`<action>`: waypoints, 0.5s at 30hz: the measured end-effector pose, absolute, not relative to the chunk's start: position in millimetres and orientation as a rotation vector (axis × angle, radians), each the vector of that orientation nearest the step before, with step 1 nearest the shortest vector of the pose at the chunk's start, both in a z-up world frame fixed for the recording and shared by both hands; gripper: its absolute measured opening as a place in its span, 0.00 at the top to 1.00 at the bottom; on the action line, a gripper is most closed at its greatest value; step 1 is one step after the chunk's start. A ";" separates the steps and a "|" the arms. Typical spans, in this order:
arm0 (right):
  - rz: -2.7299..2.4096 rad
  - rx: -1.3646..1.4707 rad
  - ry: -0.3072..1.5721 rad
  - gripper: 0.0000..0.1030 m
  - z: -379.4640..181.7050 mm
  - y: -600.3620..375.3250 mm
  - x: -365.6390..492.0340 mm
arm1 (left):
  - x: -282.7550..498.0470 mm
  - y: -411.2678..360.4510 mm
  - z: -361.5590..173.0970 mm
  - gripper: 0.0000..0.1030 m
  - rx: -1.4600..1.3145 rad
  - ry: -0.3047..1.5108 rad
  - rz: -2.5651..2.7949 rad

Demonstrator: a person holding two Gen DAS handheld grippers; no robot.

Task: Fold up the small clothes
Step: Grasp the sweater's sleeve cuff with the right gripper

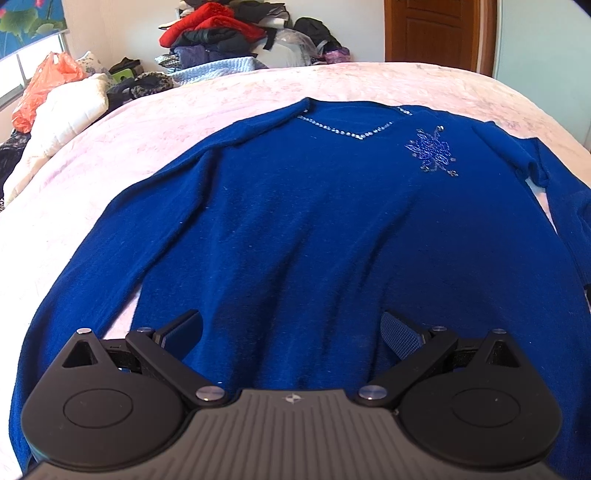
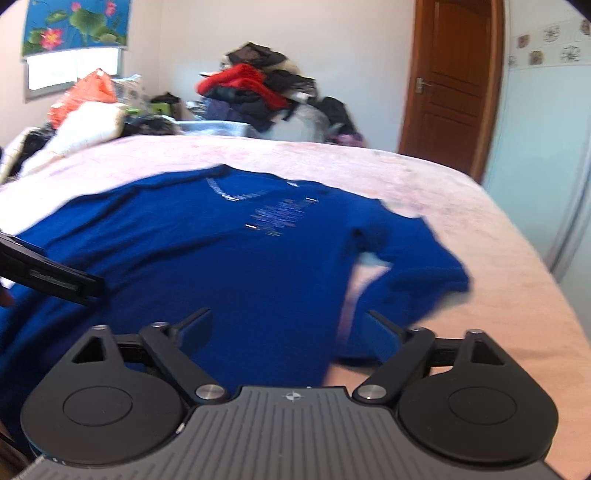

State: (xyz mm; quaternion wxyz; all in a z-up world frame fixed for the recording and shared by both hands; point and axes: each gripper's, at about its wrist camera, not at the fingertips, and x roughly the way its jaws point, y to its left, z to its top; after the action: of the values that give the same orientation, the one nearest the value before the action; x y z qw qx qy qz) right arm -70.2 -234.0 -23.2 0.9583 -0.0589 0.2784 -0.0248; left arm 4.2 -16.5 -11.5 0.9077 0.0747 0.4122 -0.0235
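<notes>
A royal-blue long-sleeved sweater [image 1: 295, 229] lies spread front up on the pink bedspread [image 1: 110, 155]. It has a rhinestone V-neck [image 1: 343, 129] and a beaded flower [image 1: 432, 151] on the chest. My left gripper [image 1: 291, 332] hovers open over the sweater's lower body, nothing pinched between its pads. In the blurred right wrist view the sweater [image 2: 221, 266] shows with its right sleeve [image 2: 417, 273] bent and rumpled. My right gripper [image 2: 288, 330] is open above the hem at the sweater's right side, pads apart from the cloth. The left gripper's finger [image 2: 55, 277] enters at the left edge.
A tall pile of mixed clothes [image 1: 221, 33] stands beyond the bed's far edge. An orange plastic bag [image 1: 44, 85] and a white quilt [image 1: 70, 114] lie at the far left. A brown wooden door [image 2: 454, 85] and a pale wall panel [image 2: 535, 166] are to the right.
</notes>
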 end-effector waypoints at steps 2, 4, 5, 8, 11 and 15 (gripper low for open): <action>-0.086 -0.139 0.573 0.27 -27.3 -246.9 -72.2 | 5.0 -19.2 -12.8 0.00 0.160 0.855 -0.056; -0.112 -0.165 0.584 0.32 -32.5 -256.2 -72.4 | 6.0 -23.0 -13.6 0.00 0.170 0.857 -0.062; -0.124 -0.183 0.592 0.33 -35.7 -259.7 -71.3 | 6.6 -23.8 -13.9 0.00 0.173 0.858 -0.064; -0.123 -0.200 0.610 0.35 -42.8 -264.2 -65.6 | 8.3 -29.2 -14.3 0.00 0.185 0.860 -0.073; -0.102 -0.181 0.620 0.39 -47.5 -265.0 -54.5 | 9.6 -34.0 -14.2 0.00 0.196 0.859 -0.082; -0.139 -0.125 0.643 0.39 -51.3 -273.0 -35.4 | 9.8 -38.5 -13.3 0.00 0.211 0.853 -0.091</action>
State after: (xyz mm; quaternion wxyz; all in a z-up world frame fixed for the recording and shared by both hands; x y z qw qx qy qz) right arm -35.4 -273.0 -51.3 0.9445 -0.0614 0.3154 -0.0684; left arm 9.8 -38.5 -13.3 0.9040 0.1019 0.4129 -0.0439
